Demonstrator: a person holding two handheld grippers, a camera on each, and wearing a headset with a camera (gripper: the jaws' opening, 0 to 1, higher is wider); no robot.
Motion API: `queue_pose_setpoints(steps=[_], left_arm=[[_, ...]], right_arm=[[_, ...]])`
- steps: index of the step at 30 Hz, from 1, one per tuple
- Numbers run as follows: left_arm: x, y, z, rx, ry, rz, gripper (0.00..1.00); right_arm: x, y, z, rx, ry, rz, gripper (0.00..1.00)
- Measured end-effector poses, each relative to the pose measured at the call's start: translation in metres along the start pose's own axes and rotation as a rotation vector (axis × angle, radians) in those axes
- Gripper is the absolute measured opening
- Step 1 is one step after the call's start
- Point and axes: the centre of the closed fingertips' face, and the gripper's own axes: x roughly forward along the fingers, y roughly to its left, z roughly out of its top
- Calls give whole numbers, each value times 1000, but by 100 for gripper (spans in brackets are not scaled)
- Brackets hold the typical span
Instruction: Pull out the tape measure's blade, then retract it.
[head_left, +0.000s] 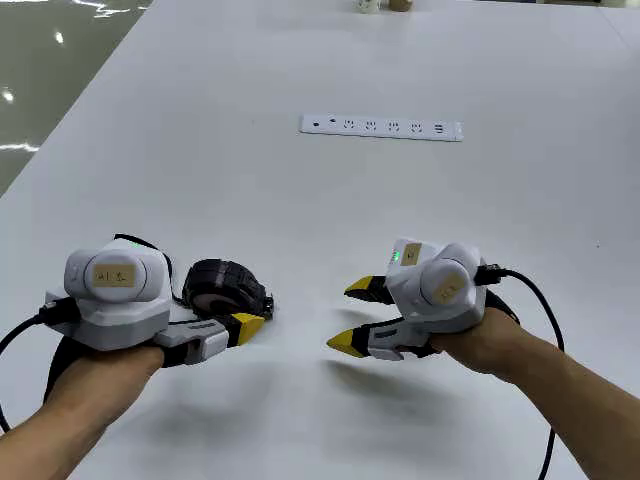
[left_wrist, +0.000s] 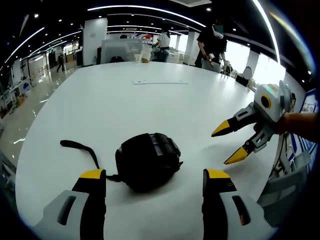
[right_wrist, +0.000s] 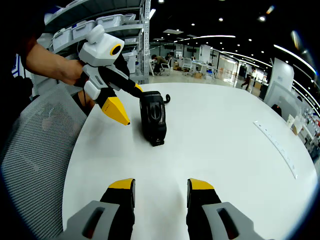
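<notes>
Head view: tape (head_left: 225, 288) lies on the table (head_left: 300, 200) at 8 o'clock. Left gripper (head_left: 255, 310): jaws apart, one on each side of the tape; contact cannot be determined. Right gripper (head_left: 348, 316): jaws apart and empty, at 3 o'clock of the tape and clear of it, tips pointing toward 9 o'clock. Left gripper view: strap (left_wrist: 80, 147) runs from the tape toward 9 o'clock. Power strip (head_left: 380, 127) lies at 12 o'clock, well apart.

Tape measure (head_left: 226, 287) on table (head_left: 300, 200) before left tongs (left_wrist: 154, 175), right tongs (head_left: 342, 317) rightward, power strip (head_left: 381, 127) behind.
</notes>
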Motion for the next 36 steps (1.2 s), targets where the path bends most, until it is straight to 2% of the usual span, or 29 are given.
queue_pose_setpoints(steps=[9, 15, 23, 30, 36], left_arm=[[-5, -1, -3, 41, -14, -41, 78], [-11, -5, -2, 75, -46, -83, 82], [-21, -11, 0, 120, -86, -140, 83], [-29, -12, -2, 151, -101, -158, 85], [-37, -19, -3, 173, -123, -189, 88]], right_arm=[[-18, 0, -7, 38, -21, -41, 43], [-32, 2, -12, 66, -38, -68, 48], [-54, 5, -22, 99, -56, -117, 52], [-70, 9, -30, 129, -68, -158, 56], [-85, 11, -38, 160, -89, -200, 61]])
